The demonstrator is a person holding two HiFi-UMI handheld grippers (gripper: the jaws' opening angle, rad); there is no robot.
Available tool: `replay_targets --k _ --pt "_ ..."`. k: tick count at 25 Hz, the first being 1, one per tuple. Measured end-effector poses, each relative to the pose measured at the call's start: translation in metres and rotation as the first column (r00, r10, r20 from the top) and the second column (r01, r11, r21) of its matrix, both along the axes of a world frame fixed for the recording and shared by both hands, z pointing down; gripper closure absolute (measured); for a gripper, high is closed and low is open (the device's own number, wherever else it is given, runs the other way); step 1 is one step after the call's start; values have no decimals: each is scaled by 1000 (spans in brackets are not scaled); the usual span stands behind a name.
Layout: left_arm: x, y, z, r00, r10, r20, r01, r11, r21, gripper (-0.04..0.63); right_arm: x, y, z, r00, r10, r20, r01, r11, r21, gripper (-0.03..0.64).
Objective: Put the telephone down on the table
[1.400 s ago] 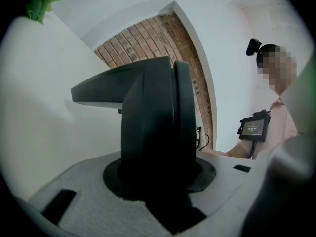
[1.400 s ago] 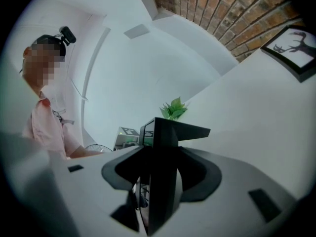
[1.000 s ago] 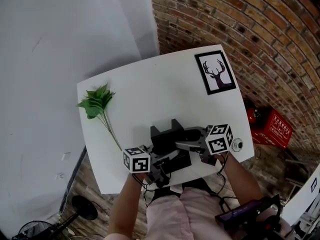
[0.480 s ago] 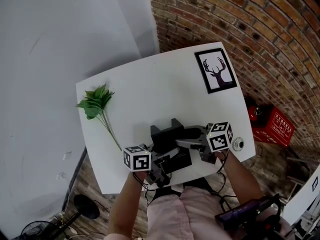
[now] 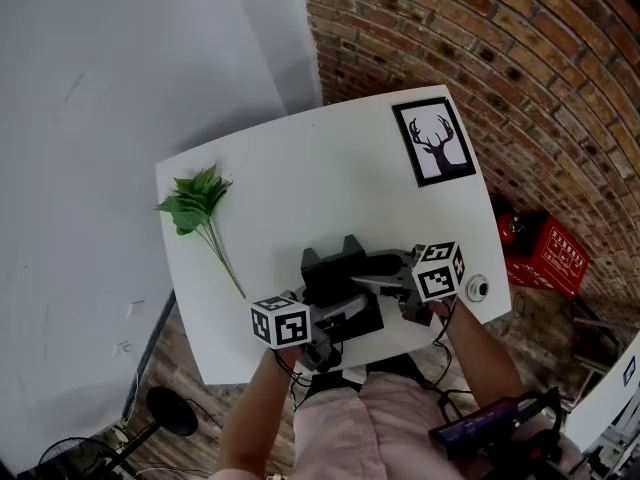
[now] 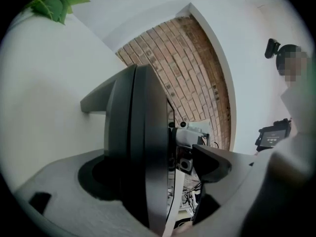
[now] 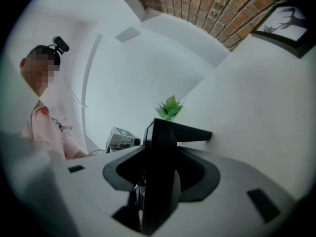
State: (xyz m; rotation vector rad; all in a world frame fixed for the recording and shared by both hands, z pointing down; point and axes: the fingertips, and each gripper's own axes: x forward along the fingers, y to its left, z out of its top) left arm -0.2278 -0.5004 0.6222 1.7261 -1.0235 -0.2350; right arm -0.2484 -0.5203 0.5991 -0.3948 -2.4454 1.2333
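The black telephone point(image 5: 338, 280) is at the near edge of the white table point(image 5: 300, 178); I cannot tell whether it rests on it. My left gripper point(image 5: 335, 320) is at its near left side. Its jaws have just been opening: the telephone body point(image 6: 136, 147) still stands between them, and a gap shows between it and the right-hand finger point(image 6: 213, 165). My right gripper point(image 5: 386, 286) reaches in from the right. Its jaws have just closed a little further, and they are shut on the telephone's black edge point(image 7: 160, 172).
A green leafy sprig point(image 5: 195, 206) lies at the table's left. A framed deer picture point(image 5: 432, 142) lies at the far right corner. A small round object point(image 5: 476, 289) sits at the near right edge. A red crate point(image 5: 545, 254) stands on the floor by the brick wall.
The left gripper's jaws have parted from the telephone and its marker cube has tipped slightly. The telephone and the right gripper have stayed where they were.
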Motion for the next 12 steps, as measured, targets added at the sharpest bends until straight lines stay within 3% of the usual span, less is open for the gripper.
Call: replay_targets --k 6,10,12 --pt "-25 8 5 987 -59 150 64 998 -26 124 1 -2 0 1000 4 -1 -4 1000 -1 422" --pt "-36 21 -1 983 -114 146 119 993 -21 124 0 -1 0 1000 18 -24 -17 999 30 401" --pt "-42 29 -8 979 -144 147 146 989 -6 124 1 -2 -4 999 36 -40 -34 997 63 333"
